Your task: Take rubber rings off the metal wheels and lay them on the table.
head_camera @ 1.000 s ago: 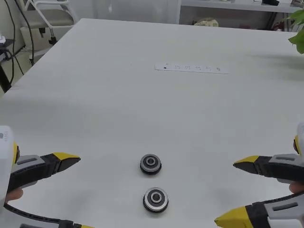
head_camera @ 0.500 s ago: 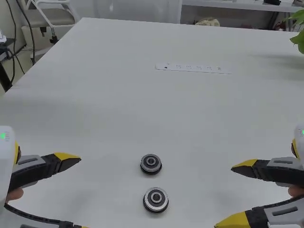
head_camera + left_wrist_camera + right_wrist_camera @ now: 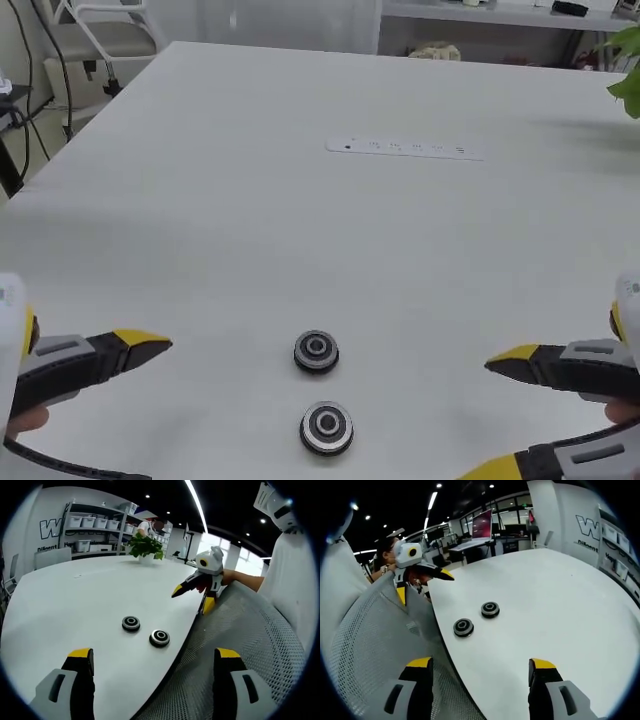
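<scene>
The task looks to be at its very start. Two metal wheels lie flat on the white tabletop [image 3: 300, 220] close to its near edge, the far wheel [image 3: 317, 351] just beyond the near wheel [image 3: 327, 427], with a clear gap between them. Each wheel has a dark band round its rim, which I take to be its rubber ring [image 3: 299, 351], so by my reading both rings are on their wheels and neither has been laid on the tabletop yet. The left hand-held gripper [image 3: 153, 653] has its yellow-tipped jaws spread wide and holds nothing. In its own view the two wheels sit ahead of the jaws and well apart from them. The right hand-held gripper [image 3: 480, 662] is likewise spread wide and empty, with the wheels ahead of it and out of reach. In the head view the two tools flank the wheels from either side, touching neither. What is left is everything: steadying a wheel, peeling off its ring, setting that ring down, then doing the same for the second wheel. A flush socket strip [image 3: 405, 146] lies farther back on the tabletop, well away from the work.
</scene>
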A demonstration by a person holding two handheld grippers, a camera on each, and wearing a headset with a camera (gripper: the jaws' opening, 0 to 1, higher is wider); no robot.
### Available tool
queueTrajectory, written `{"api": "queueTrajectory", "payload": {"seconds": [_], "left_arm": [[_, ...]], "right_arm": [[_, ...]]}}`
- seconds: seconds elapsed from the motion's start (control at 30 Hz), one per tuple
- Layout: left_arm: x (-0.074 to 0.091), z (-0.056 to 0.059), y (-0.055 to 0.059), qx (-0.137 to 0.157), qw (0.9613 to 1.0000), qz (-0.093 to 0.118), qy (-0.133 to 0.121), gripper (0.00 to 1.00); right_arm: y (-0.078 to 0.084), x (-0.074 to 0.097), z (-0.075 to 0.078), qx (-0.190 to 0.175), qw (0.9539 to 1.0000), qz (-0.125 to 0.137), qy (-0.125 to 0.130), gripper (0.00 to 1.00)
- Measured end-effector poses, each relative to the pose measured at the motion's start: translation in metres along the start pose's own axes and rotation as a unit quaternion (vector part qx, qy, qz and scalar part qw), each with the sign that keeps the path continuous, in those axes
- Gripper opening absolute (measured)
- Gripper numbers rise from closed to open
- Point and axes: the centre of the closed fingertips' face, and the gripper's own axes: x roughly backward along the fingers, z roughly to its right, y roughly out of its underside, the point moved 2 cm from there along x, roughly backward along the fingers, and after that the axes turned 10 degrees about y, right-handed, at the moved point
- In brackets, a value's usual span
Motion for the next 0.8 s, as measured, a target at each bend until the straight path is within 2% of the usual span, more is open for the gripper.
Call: {"api": "queueTrajectory", "payload": {"seconds": [0.53, 0.8], "left_arm": [[-0.0003, 0.0002, 0.0000, -0.002, 1.0000, -0.002, 0.000, 0.97], [-0.0010, 0.0047, -0.0059, -0.003, 0.9998, 0.014, 0.011, 0.97]], "right_arm": [[-0.0003, 0.0004, 0.0008, -0.001, 1.0000, 0.003, -0.001, 0.76], [-0.0014, 0.0009, 0.0007, -0.004, 1.0000, 0.006, -0.003, 0.75]]}}
